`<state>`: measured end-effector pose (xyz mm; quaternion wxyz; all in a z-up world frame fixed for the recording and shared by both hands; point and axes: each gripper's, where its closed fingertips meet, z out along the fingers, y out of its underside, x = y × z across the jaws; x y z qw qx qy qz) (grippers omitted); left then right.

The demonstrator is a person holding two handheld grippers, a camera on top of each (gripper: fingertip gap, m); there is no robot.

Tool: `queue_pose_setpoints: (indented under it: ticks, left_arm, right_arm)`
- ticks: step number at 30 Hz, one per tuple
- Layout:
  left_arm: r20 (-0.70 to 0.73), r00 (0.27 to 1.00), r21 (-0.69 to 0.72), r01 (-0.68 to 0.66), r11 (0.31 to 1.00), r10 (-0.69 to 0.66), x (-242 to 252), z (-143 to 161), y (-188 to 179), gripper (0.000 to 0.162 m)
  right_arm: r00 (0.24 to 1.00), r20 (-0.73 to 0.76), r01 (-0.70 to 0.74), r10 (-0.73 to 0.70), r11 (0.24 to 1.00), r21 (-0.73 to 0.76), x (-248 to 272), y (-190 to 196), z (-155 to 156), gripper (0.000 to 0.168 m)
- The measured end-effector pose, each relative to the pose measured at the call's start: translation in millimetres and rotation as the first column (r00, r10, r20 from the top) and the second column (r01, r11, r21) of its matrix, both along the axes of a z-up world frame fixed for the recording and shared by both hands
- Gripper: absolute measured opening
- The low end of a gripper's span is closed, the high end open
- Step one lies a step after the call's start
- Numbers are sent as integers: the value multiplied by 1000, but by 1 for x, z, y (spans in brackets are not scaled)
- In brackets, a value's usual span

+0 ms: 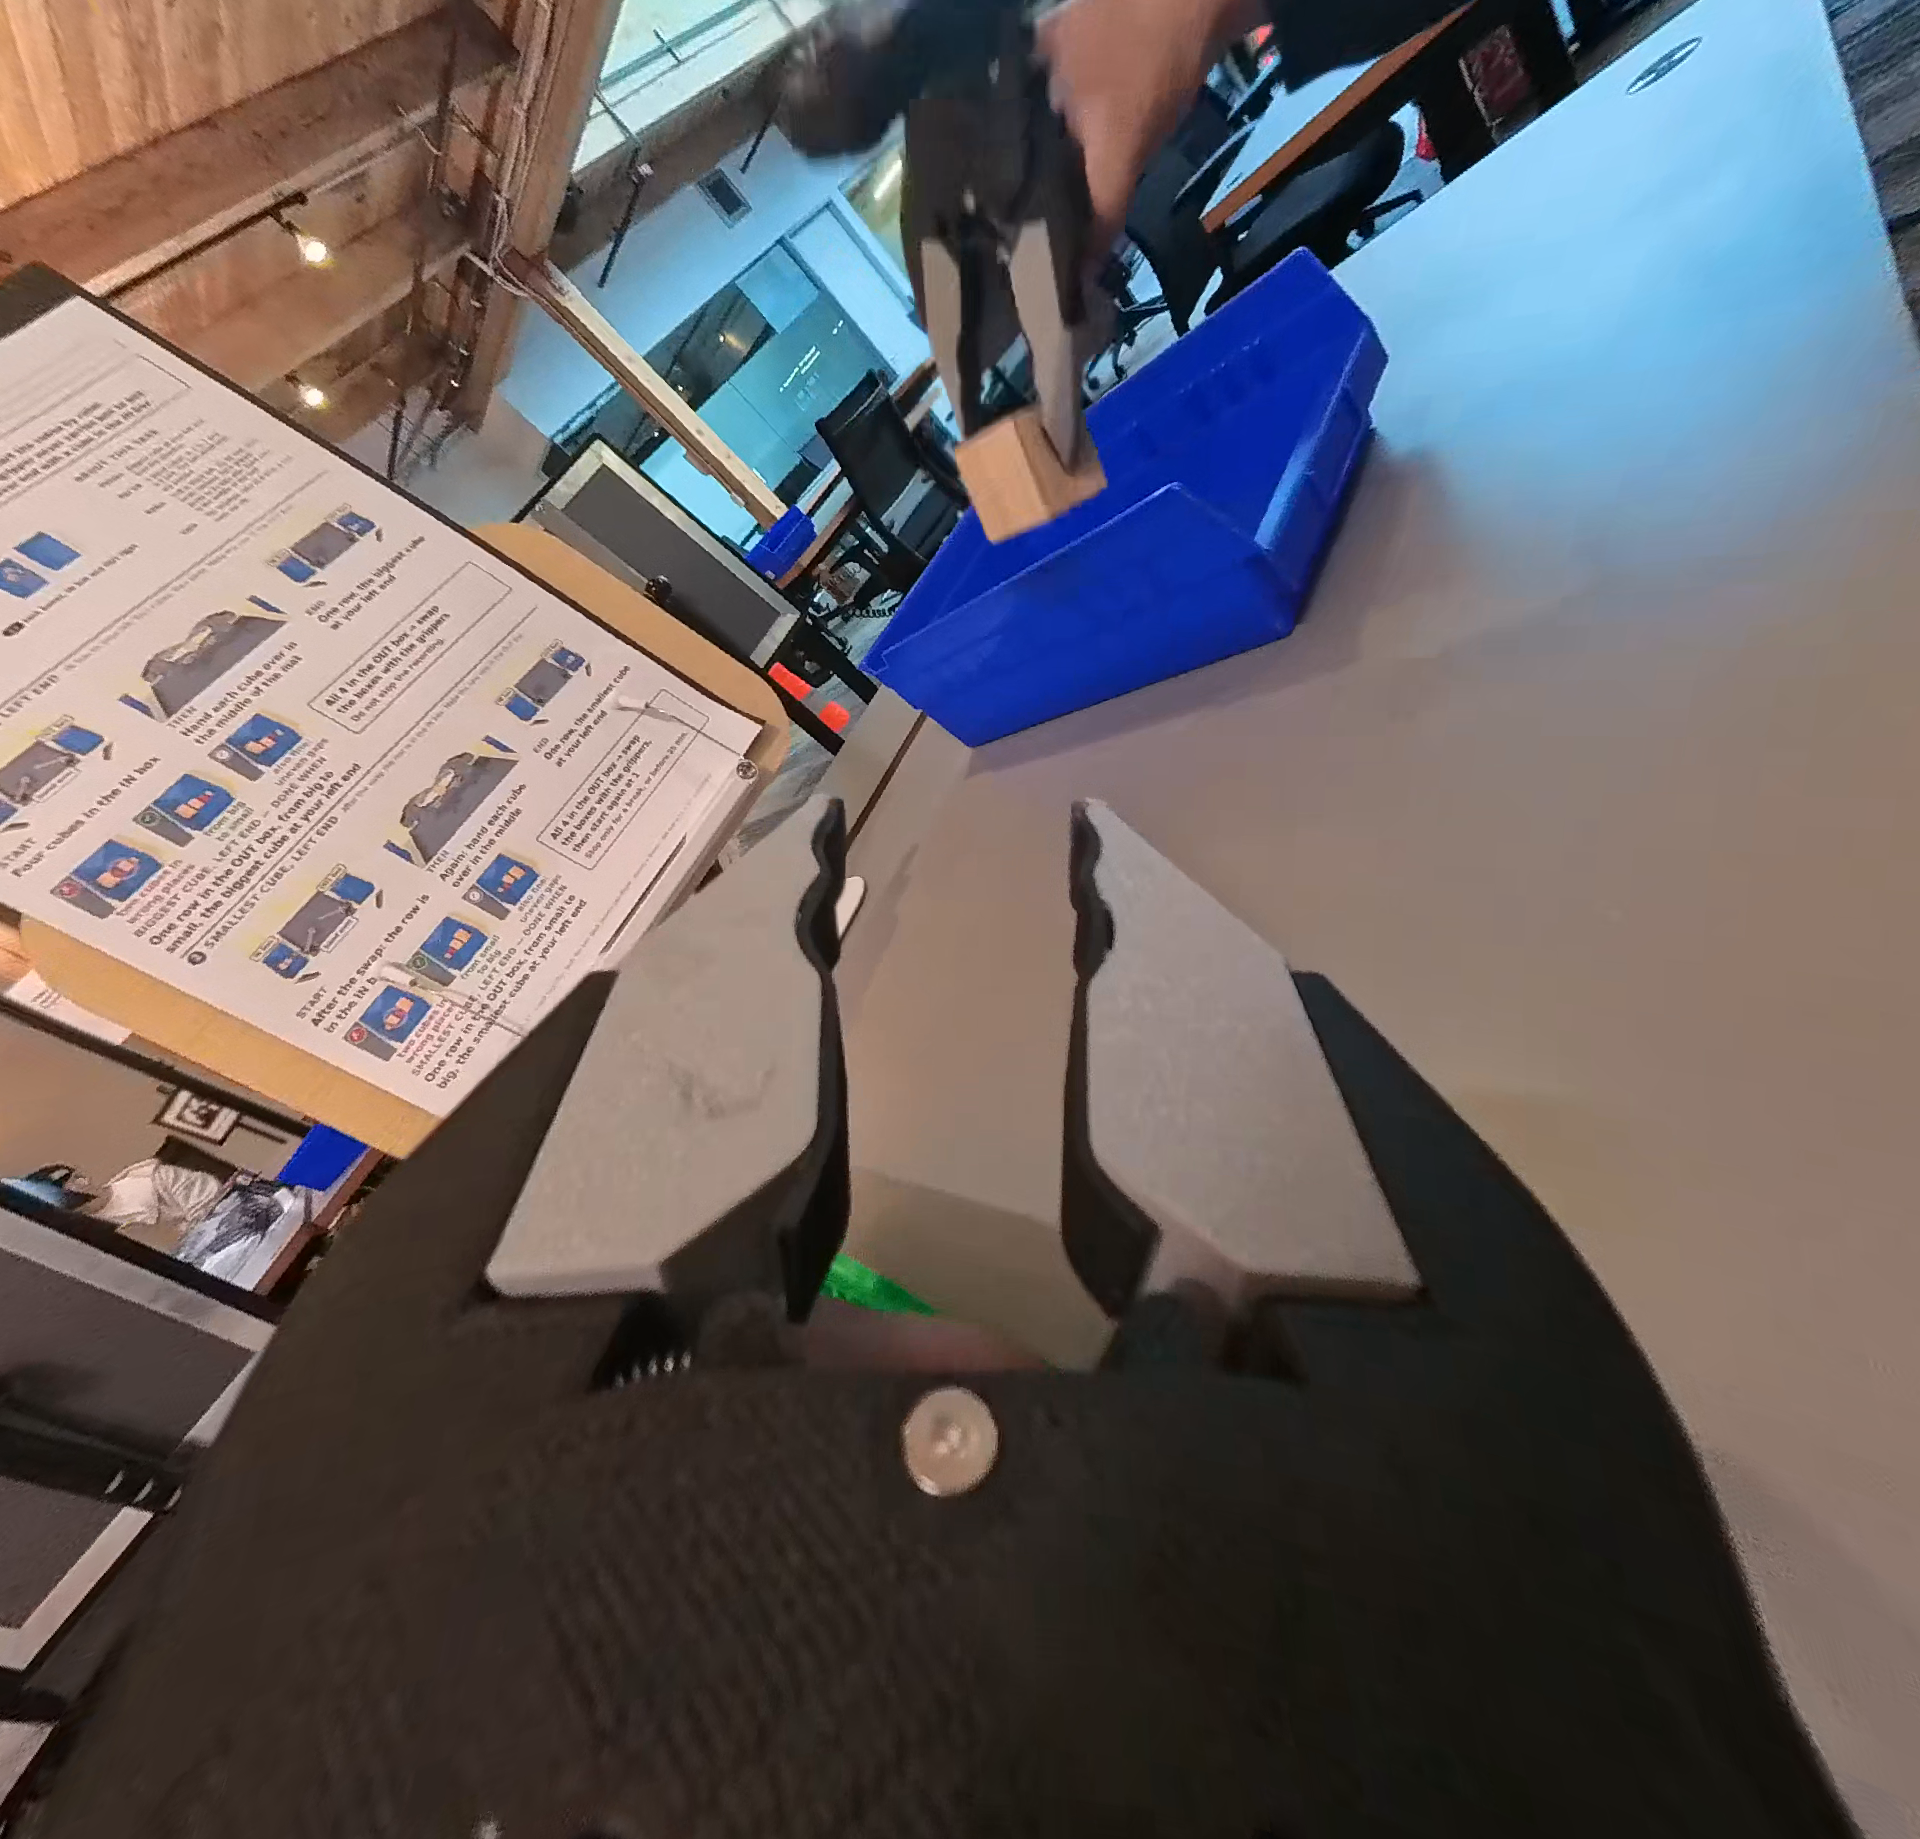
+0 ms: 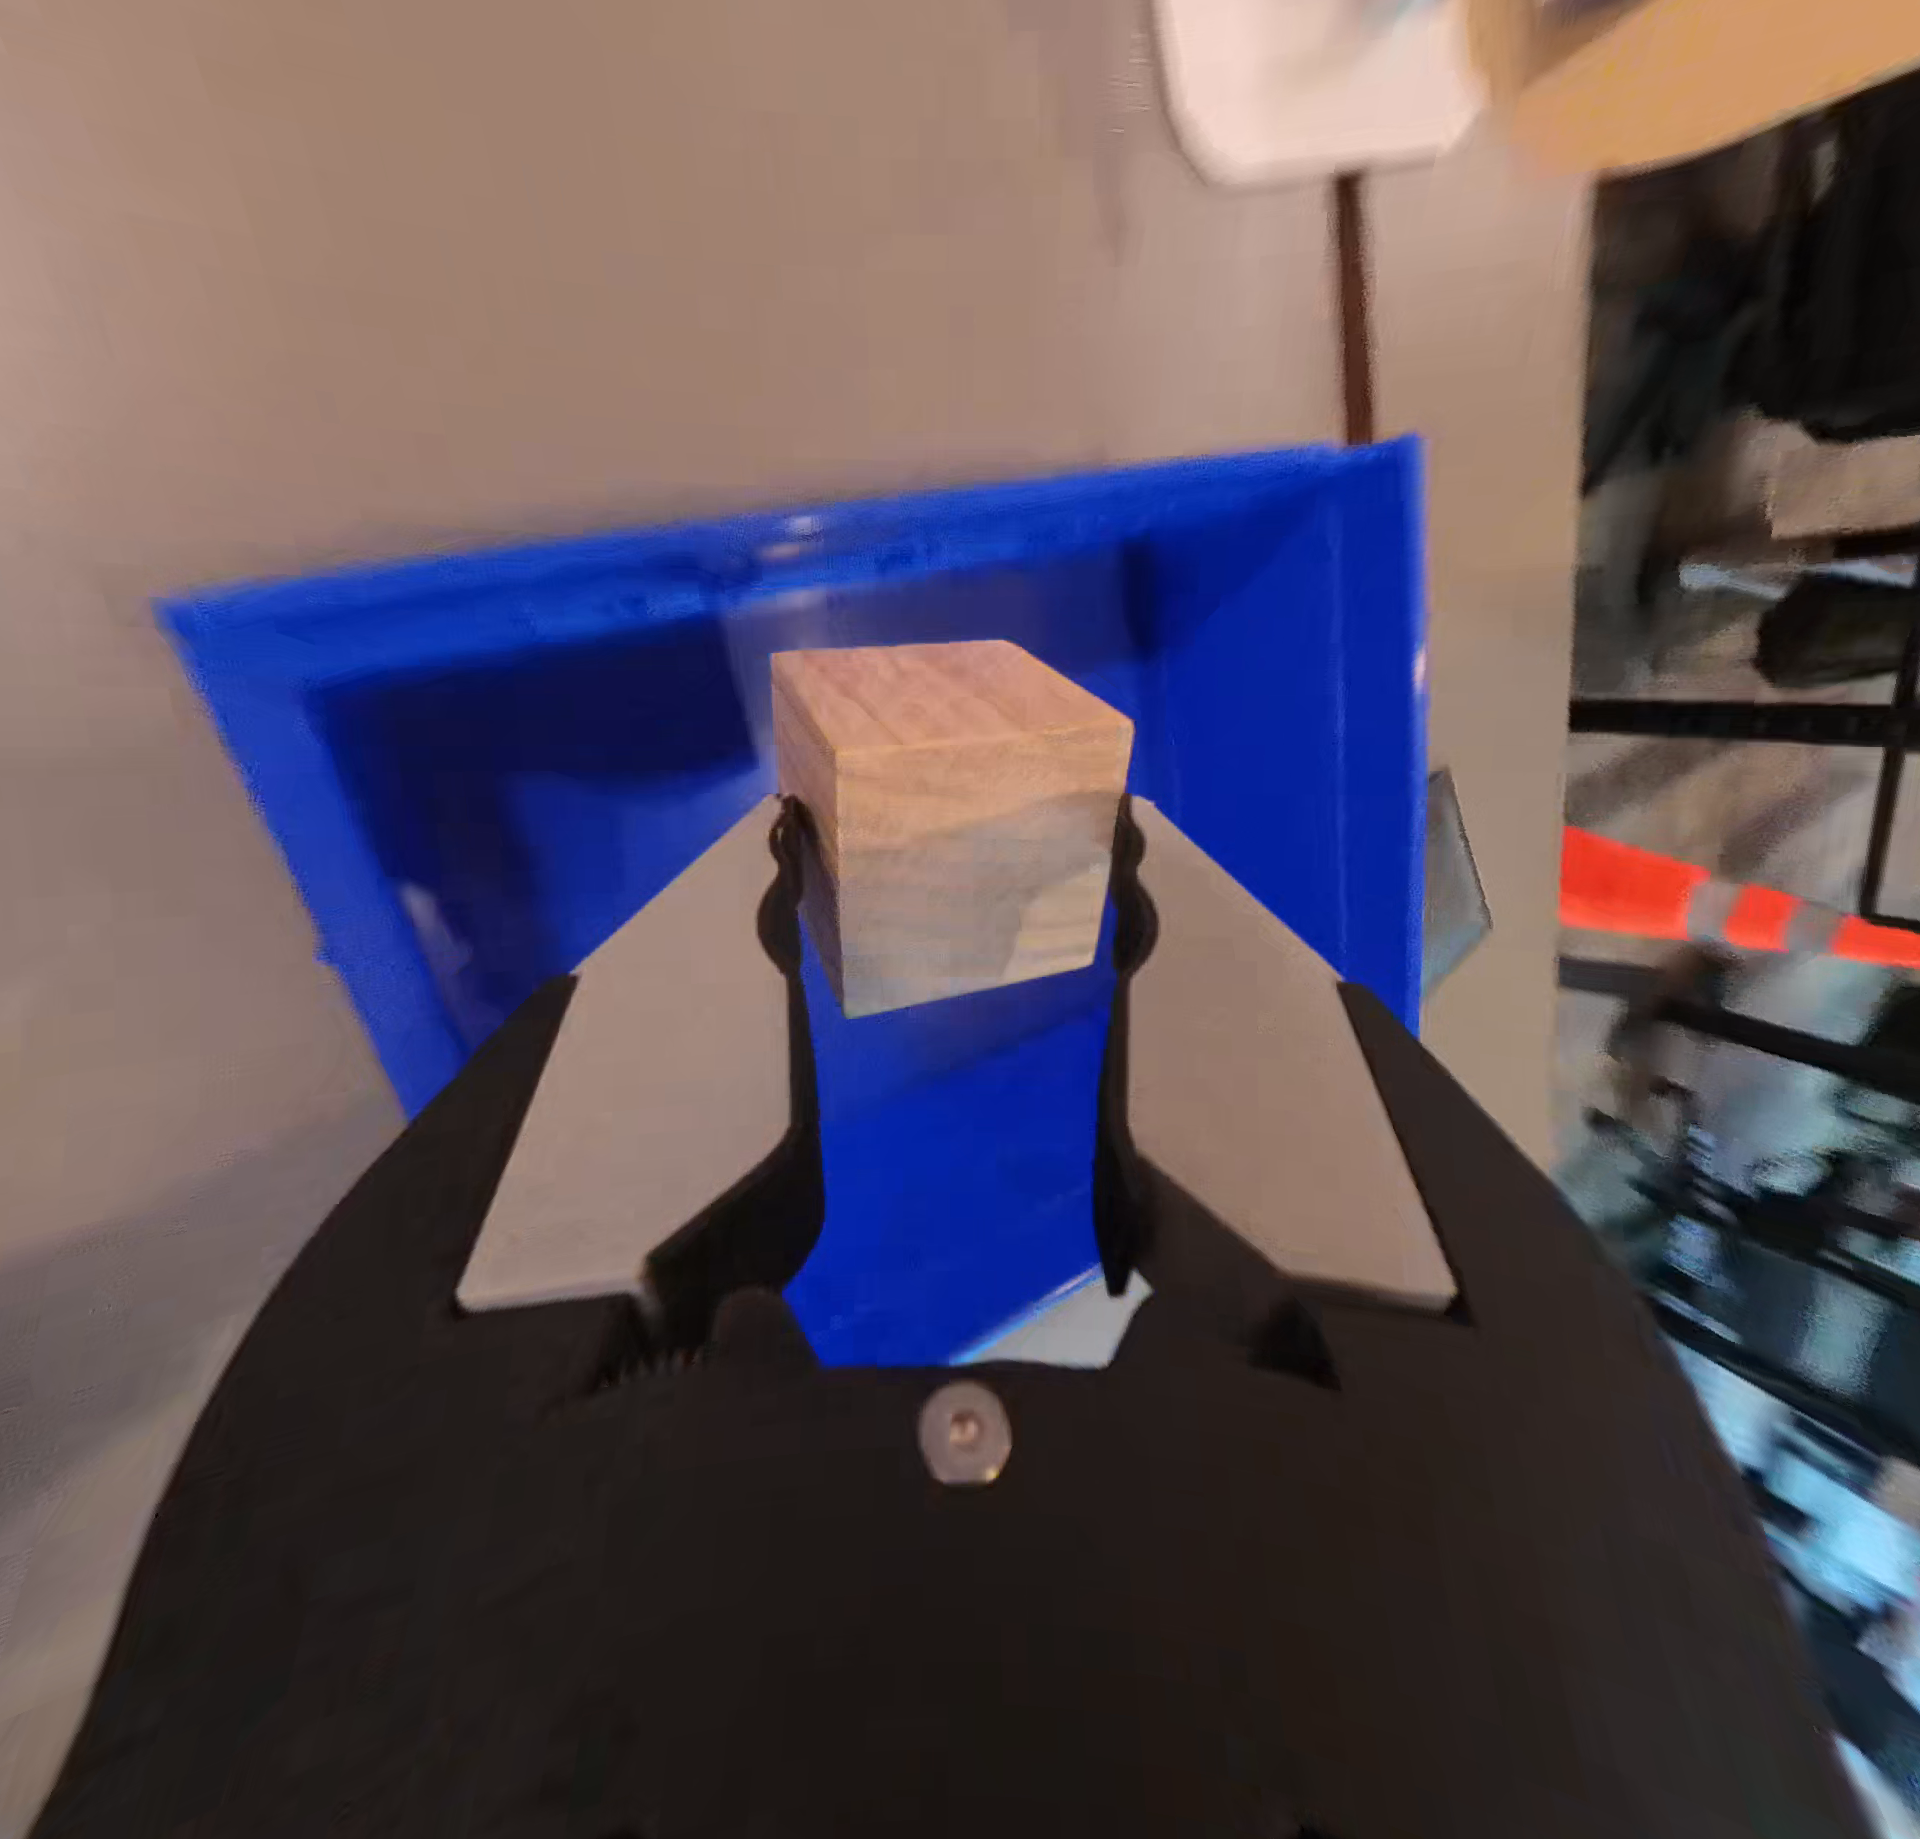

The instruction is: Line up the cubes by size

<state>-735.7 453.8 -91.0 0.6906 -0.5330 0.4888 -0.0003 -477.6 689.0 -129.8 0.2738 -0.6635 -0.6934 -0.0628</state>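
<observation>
I grip a wooden cube (image 2: 951, 823) in my right fingers (image 2: 956, 854), clamped on its two opposite side faces near its lower half, so most of the block stands proud of the tips. I hold it that way, I judge, so the bottom face is free to meet a surface and the top stays visible for sizing against the others. The cube hangs in the air above the blue bin (image 2: 1278, 709), clear of its floor and walls; from my left wrist view it sits over the bin's near end (image 1: 1039, 485), with the right fingers (image 1: 1013, 376) coming down on it steeply from above and a hand (image 1: 1132, 75) behind them.

The block is a cube, so it has no real long axis; what matters is its set. It is turned a little, one vertical edge facing my right camera, the grain lines on the top face running roughly across the gap between the fingers. Its top face looks near level, though blur makes that hard to swear to.

My left fingers (image 1: 951, 854) are spread apart with nothing between them, low over the grey table (image 1: 1507, 750) and well apart from the bin, aimed toward it. I read that as waiting ready to receive

I see no other cubes; the bin's inside looks bare where it shows
</observation>
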Motion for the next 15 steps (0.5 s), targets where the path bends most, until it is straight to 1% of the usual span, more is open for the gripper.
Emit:
queue_pose_setpoints:
  ticks: [1,3,5,7,9,11,15]
  left_arm:
    - [-4,1000,-2,-2,1000,2,1,-1,1,41]
    - [-21,1000,-5,-6,1000,6,4,-5,2,41]
    - [-46,999,-9,-17,1000,16,5,-9,3,40]
    - [-72,997,-12,-34,999,33,3,-14,5,40]
    - [-77,996,-15,-39,999,38,1,-15,5,41]
    - [-63,997,-16,-35,999,34,-1,-15,6,40]
    - [-49,998,-23,-32,999,31,-4,-15,9,40]
  right_arm:
    - [996,93,-17,16,1000,12,2,6,-16,59]
    - [976,210,-59,61,998,-15,-2,9,-45,59]
    - [956,277,-80,98,994,-78,-6,8,-69,59]
    - [938,325,-90,122,990,-112,-6,9,-86,59]
    - [935,326,-102,139,986,-129,-9,10,-94,59]
    - [953,263,-120,152,983,-136,-17,11,-93,57]
    - [976,184,-81,117,978,-190,-23,10,-95,58]
